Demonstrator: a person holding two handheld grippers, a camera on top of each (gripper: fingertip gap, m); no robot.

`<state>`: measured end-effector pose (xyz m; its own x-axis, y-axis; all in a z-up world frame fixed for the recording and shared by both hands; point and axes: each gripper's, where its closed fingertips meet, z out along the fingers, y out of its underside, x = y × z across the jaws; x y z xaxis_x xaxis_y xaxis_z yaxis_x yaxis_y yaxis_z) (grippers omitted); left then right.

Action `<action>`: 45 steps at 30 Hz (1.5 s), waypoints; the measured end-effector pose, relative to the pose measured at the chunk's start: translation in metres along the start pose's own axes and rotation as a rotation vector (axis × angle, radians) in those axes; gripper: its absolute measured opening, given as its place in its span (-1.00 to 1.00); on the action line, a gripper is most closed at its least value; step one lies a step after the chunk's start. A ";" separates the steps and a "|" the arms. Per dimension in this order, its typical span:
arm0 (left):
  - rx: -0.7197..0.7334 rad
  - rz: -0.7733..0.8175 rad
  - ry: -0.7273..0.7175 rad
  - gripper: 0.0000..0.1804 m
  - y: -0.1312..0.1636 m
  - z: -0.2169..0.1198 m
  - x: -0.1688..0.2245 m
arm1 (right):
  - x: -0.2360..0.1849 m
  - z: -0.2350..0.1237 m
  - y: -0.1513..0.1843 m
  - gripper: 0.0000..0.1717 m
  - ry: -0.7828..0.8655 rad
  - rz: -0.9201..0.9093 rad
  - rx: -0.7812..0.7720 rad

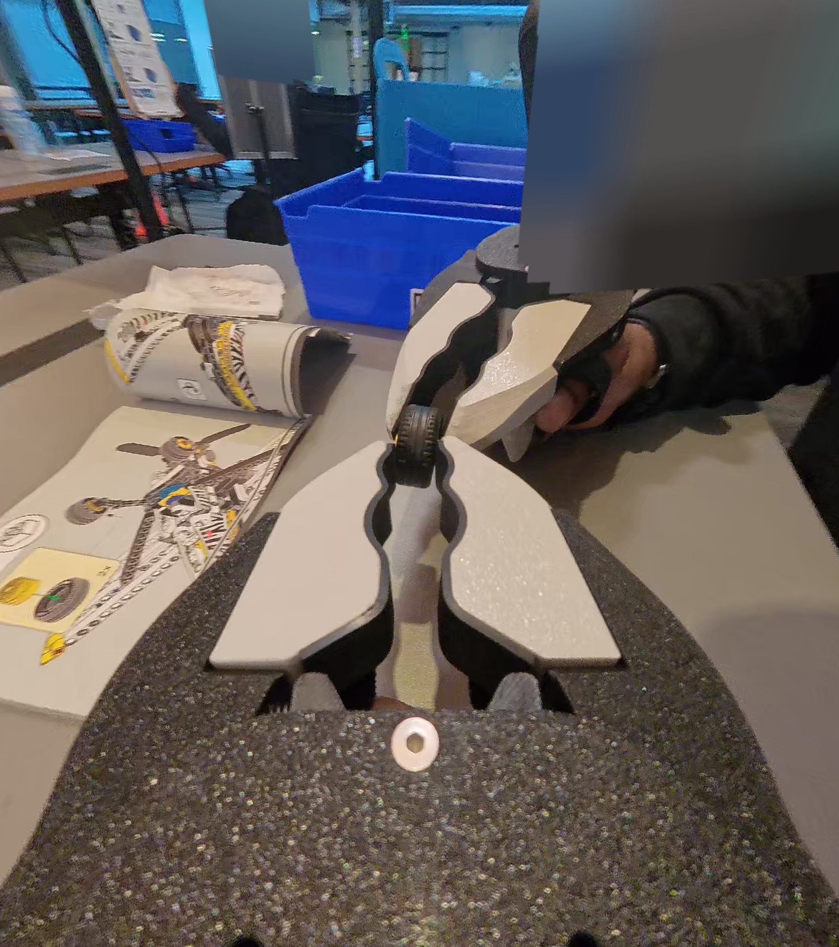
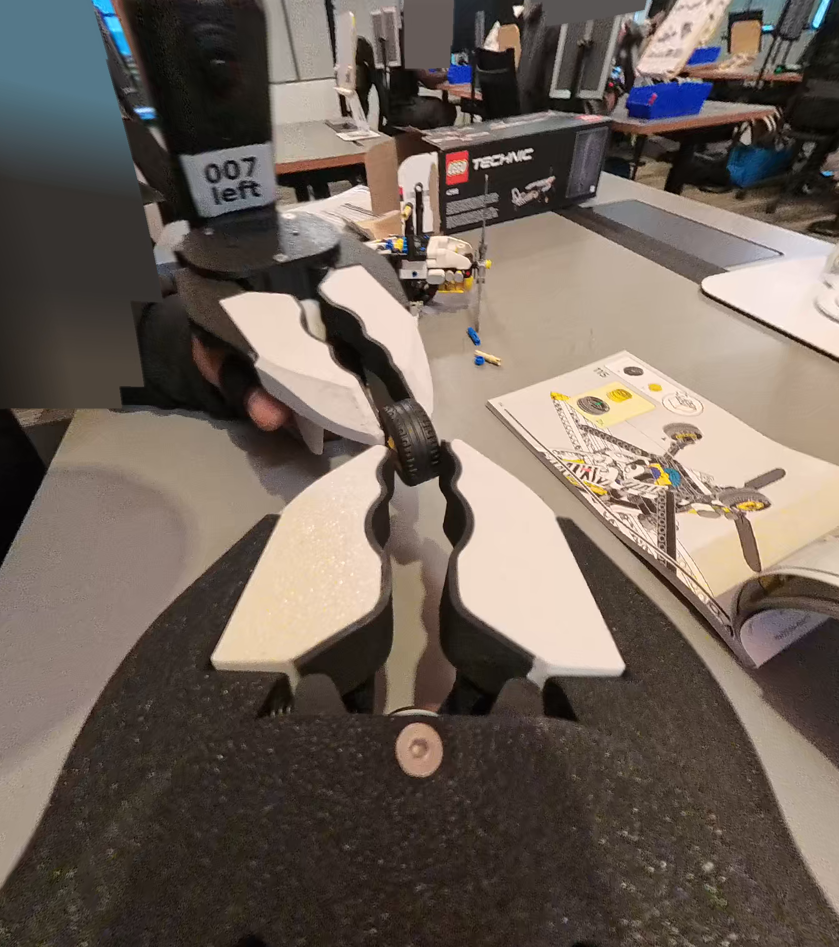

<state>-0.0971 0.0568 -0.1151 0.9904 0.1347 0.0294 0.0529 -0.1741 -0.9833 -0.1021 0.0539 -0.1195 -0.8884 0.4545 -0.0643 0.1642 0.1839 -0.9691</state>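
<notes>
**Above the grey table: two grippers on one black wheel**

Above the grey table [image 1: 663,538], near its front edge: left gripper [image 1: 414,456] and right gripper [image 1: 420,417] brought tip to tip, both closed down to a narrow gap on the same small black wheel [image 1: 417,446].

Left gripper: pointed forward and slightly down, fingers [image 1: 335,538] nearly together, tips pressed on opposite faces of the wheel. Held from behind by a hand in a dark fingerless glove [image 2: 232,379], seen from the right wrist view.

Right gripper: angled in from the right side, tilted downward, jaws narrowed on the upper part of the wheel. Gripped by a gloved hand [image 1: 607,389] with a dark sleeve, resting low near the table.

Wheel: clear of the table surface, tread facing the cameras, a yellow hub edge visible at one side [image 2: 390,441].

Surroundings: open instruction booklet [image 1: 99,538] flat on the table, left of the left gripper, one page curled over. Blue bins [image 1: 381,256] behind. Partly built toy model [image 2: 437,261] and dark cardboard box [image 2: 514,174] farther back; small loose blue and tan pieces [image 2: 484,356] between model and booklet.
</notes>
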 end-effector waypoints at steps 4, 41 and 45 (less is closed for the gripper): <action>-0.016 0.038 -0.064 -0.83 0.002 0.002 -0.003 | 0.004 0.000 0.002 -0.82 0.047 0.017 -0.013; -0.093 0.529 -0.370 -0.84 -0.001 -0.001 -0.001 | 0.002 -0.005 -0.006 -0.83 0.336 -0.435 -0.059; -0.066 0.506 -0.302 -0.84 -0.003 -0.004 0.000 | -0.001 -0.004 -0.009 -0.80 0.312 -0.584 -0.031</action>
<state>-0.0967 0.0536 -0.1119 0.8149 0.2890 -0.5025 -0.3994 -0.3482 -0.8481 -0.1009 0.0551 -0.1103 -0.6699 0.5028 0.5463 -0.2909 0.4993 -0.8162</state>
